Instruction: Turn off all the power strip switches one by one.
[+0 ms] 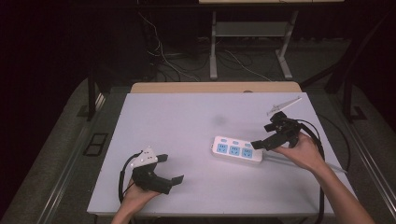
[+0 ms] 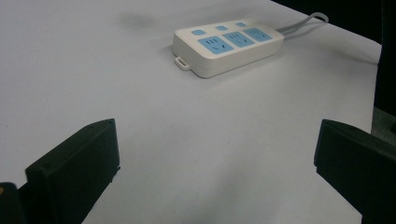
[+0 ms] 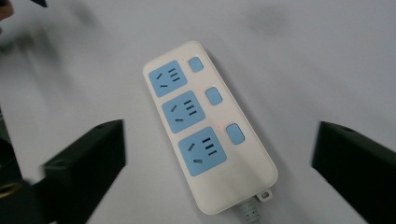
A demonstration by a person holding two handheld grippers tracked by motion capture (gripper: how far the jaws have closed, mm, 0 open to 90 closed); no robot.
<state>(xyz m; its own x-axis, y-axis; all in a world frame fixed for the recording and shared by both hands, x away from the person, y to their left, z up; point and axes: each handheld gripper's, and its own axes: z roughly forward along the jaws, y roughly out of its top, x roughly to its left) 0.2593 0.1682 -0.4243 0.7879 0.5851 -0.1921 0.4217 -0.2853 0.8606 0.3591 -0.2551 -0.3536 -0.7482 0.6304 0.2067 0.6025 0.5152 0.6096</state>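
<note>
White table (image 1: 187, 121); power strip (image 3: 208, 126) between wide jaws of right gripper (image 3: 219, 158); left gripper (image 2: 215, 163) wide, well apart.

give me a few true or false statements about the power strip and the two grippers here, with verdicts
1. The white plastic power strip has three blue sockets. True.
2. A plug sits in the middle socket. False: all three sockets are free.
3. The right gripper is clamped shut on the strip. False: its jaws stand wide apart, with the strip lying between them in the right gripper view, untouched.
4. The left gripper is open, over bare white table, apart from the strip. True.
5. The strip has three blue buttons beside its sockets. True.
6. The strip's grey cable is held by the left gripper. False: it holds nothing.
</note>
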